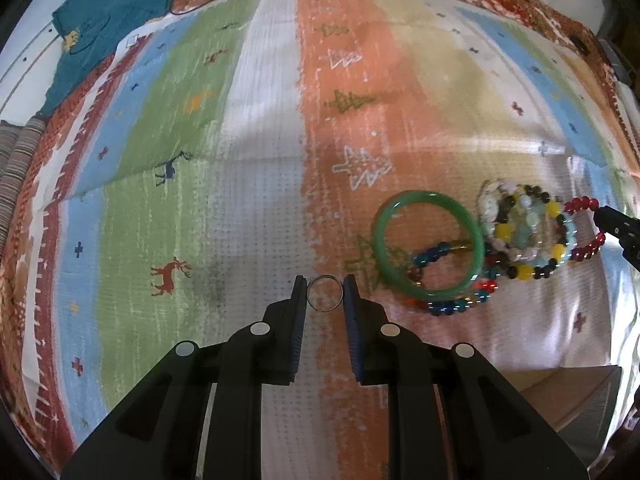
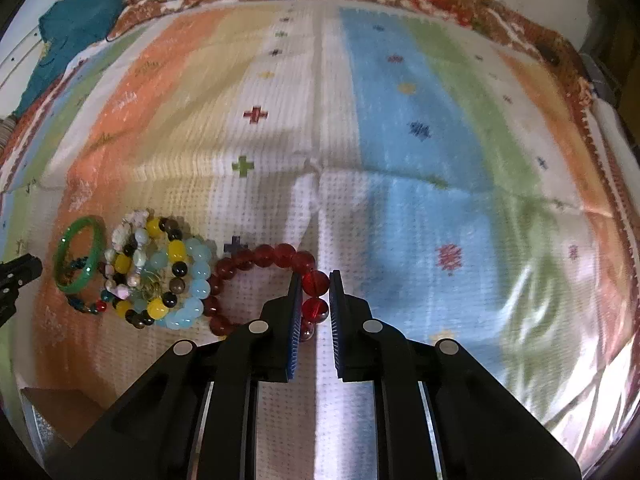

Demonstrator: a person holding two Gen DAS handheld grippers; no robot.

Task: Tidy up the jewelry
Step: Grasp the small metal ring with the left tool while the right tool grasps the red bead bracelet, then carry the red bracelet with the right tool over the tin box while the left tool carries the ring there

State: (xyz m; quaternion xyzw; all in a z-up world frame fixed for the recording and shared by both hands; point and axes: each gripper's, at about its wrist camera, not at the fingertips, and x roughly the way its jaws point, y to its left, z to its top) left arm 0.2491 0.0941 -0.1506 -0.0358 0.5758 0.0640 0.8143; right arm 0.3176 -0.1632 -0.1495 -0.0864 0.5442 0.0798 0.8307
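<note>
My left gripper [image 1: 325,294] is shut on a thin silver ring [image 1: 325,298], held upright between its tips just over the striped blanket. To its right lie a green bangle [image 1: 429,242], a multicoloured bead bracelet [image 1: 460,304] partly under it, and a heap of bead bracelets [image 1: 520,232]. My right gripper [image 2: 315,286] is shut on the red bead bracelet [image 2: 256,264], its pads pinching a bead at the loop's right end. The rest of that loop trails left toward the pale blue bead bracelet [image 2: 196,280]. The green bangle [image 2: 78,256] shows at the far left there.
A striped woven blanket [image 1: 272,120] covers the bed. A teal garment [image 1: 104,20] lies at the back left. A cardboard box corner [image 1: 576,392] sits by the near edge, also seen as the box [image 2: 60,412]. Shiny plastic wrap [image 2: 560,352] lies at the right.
</note>
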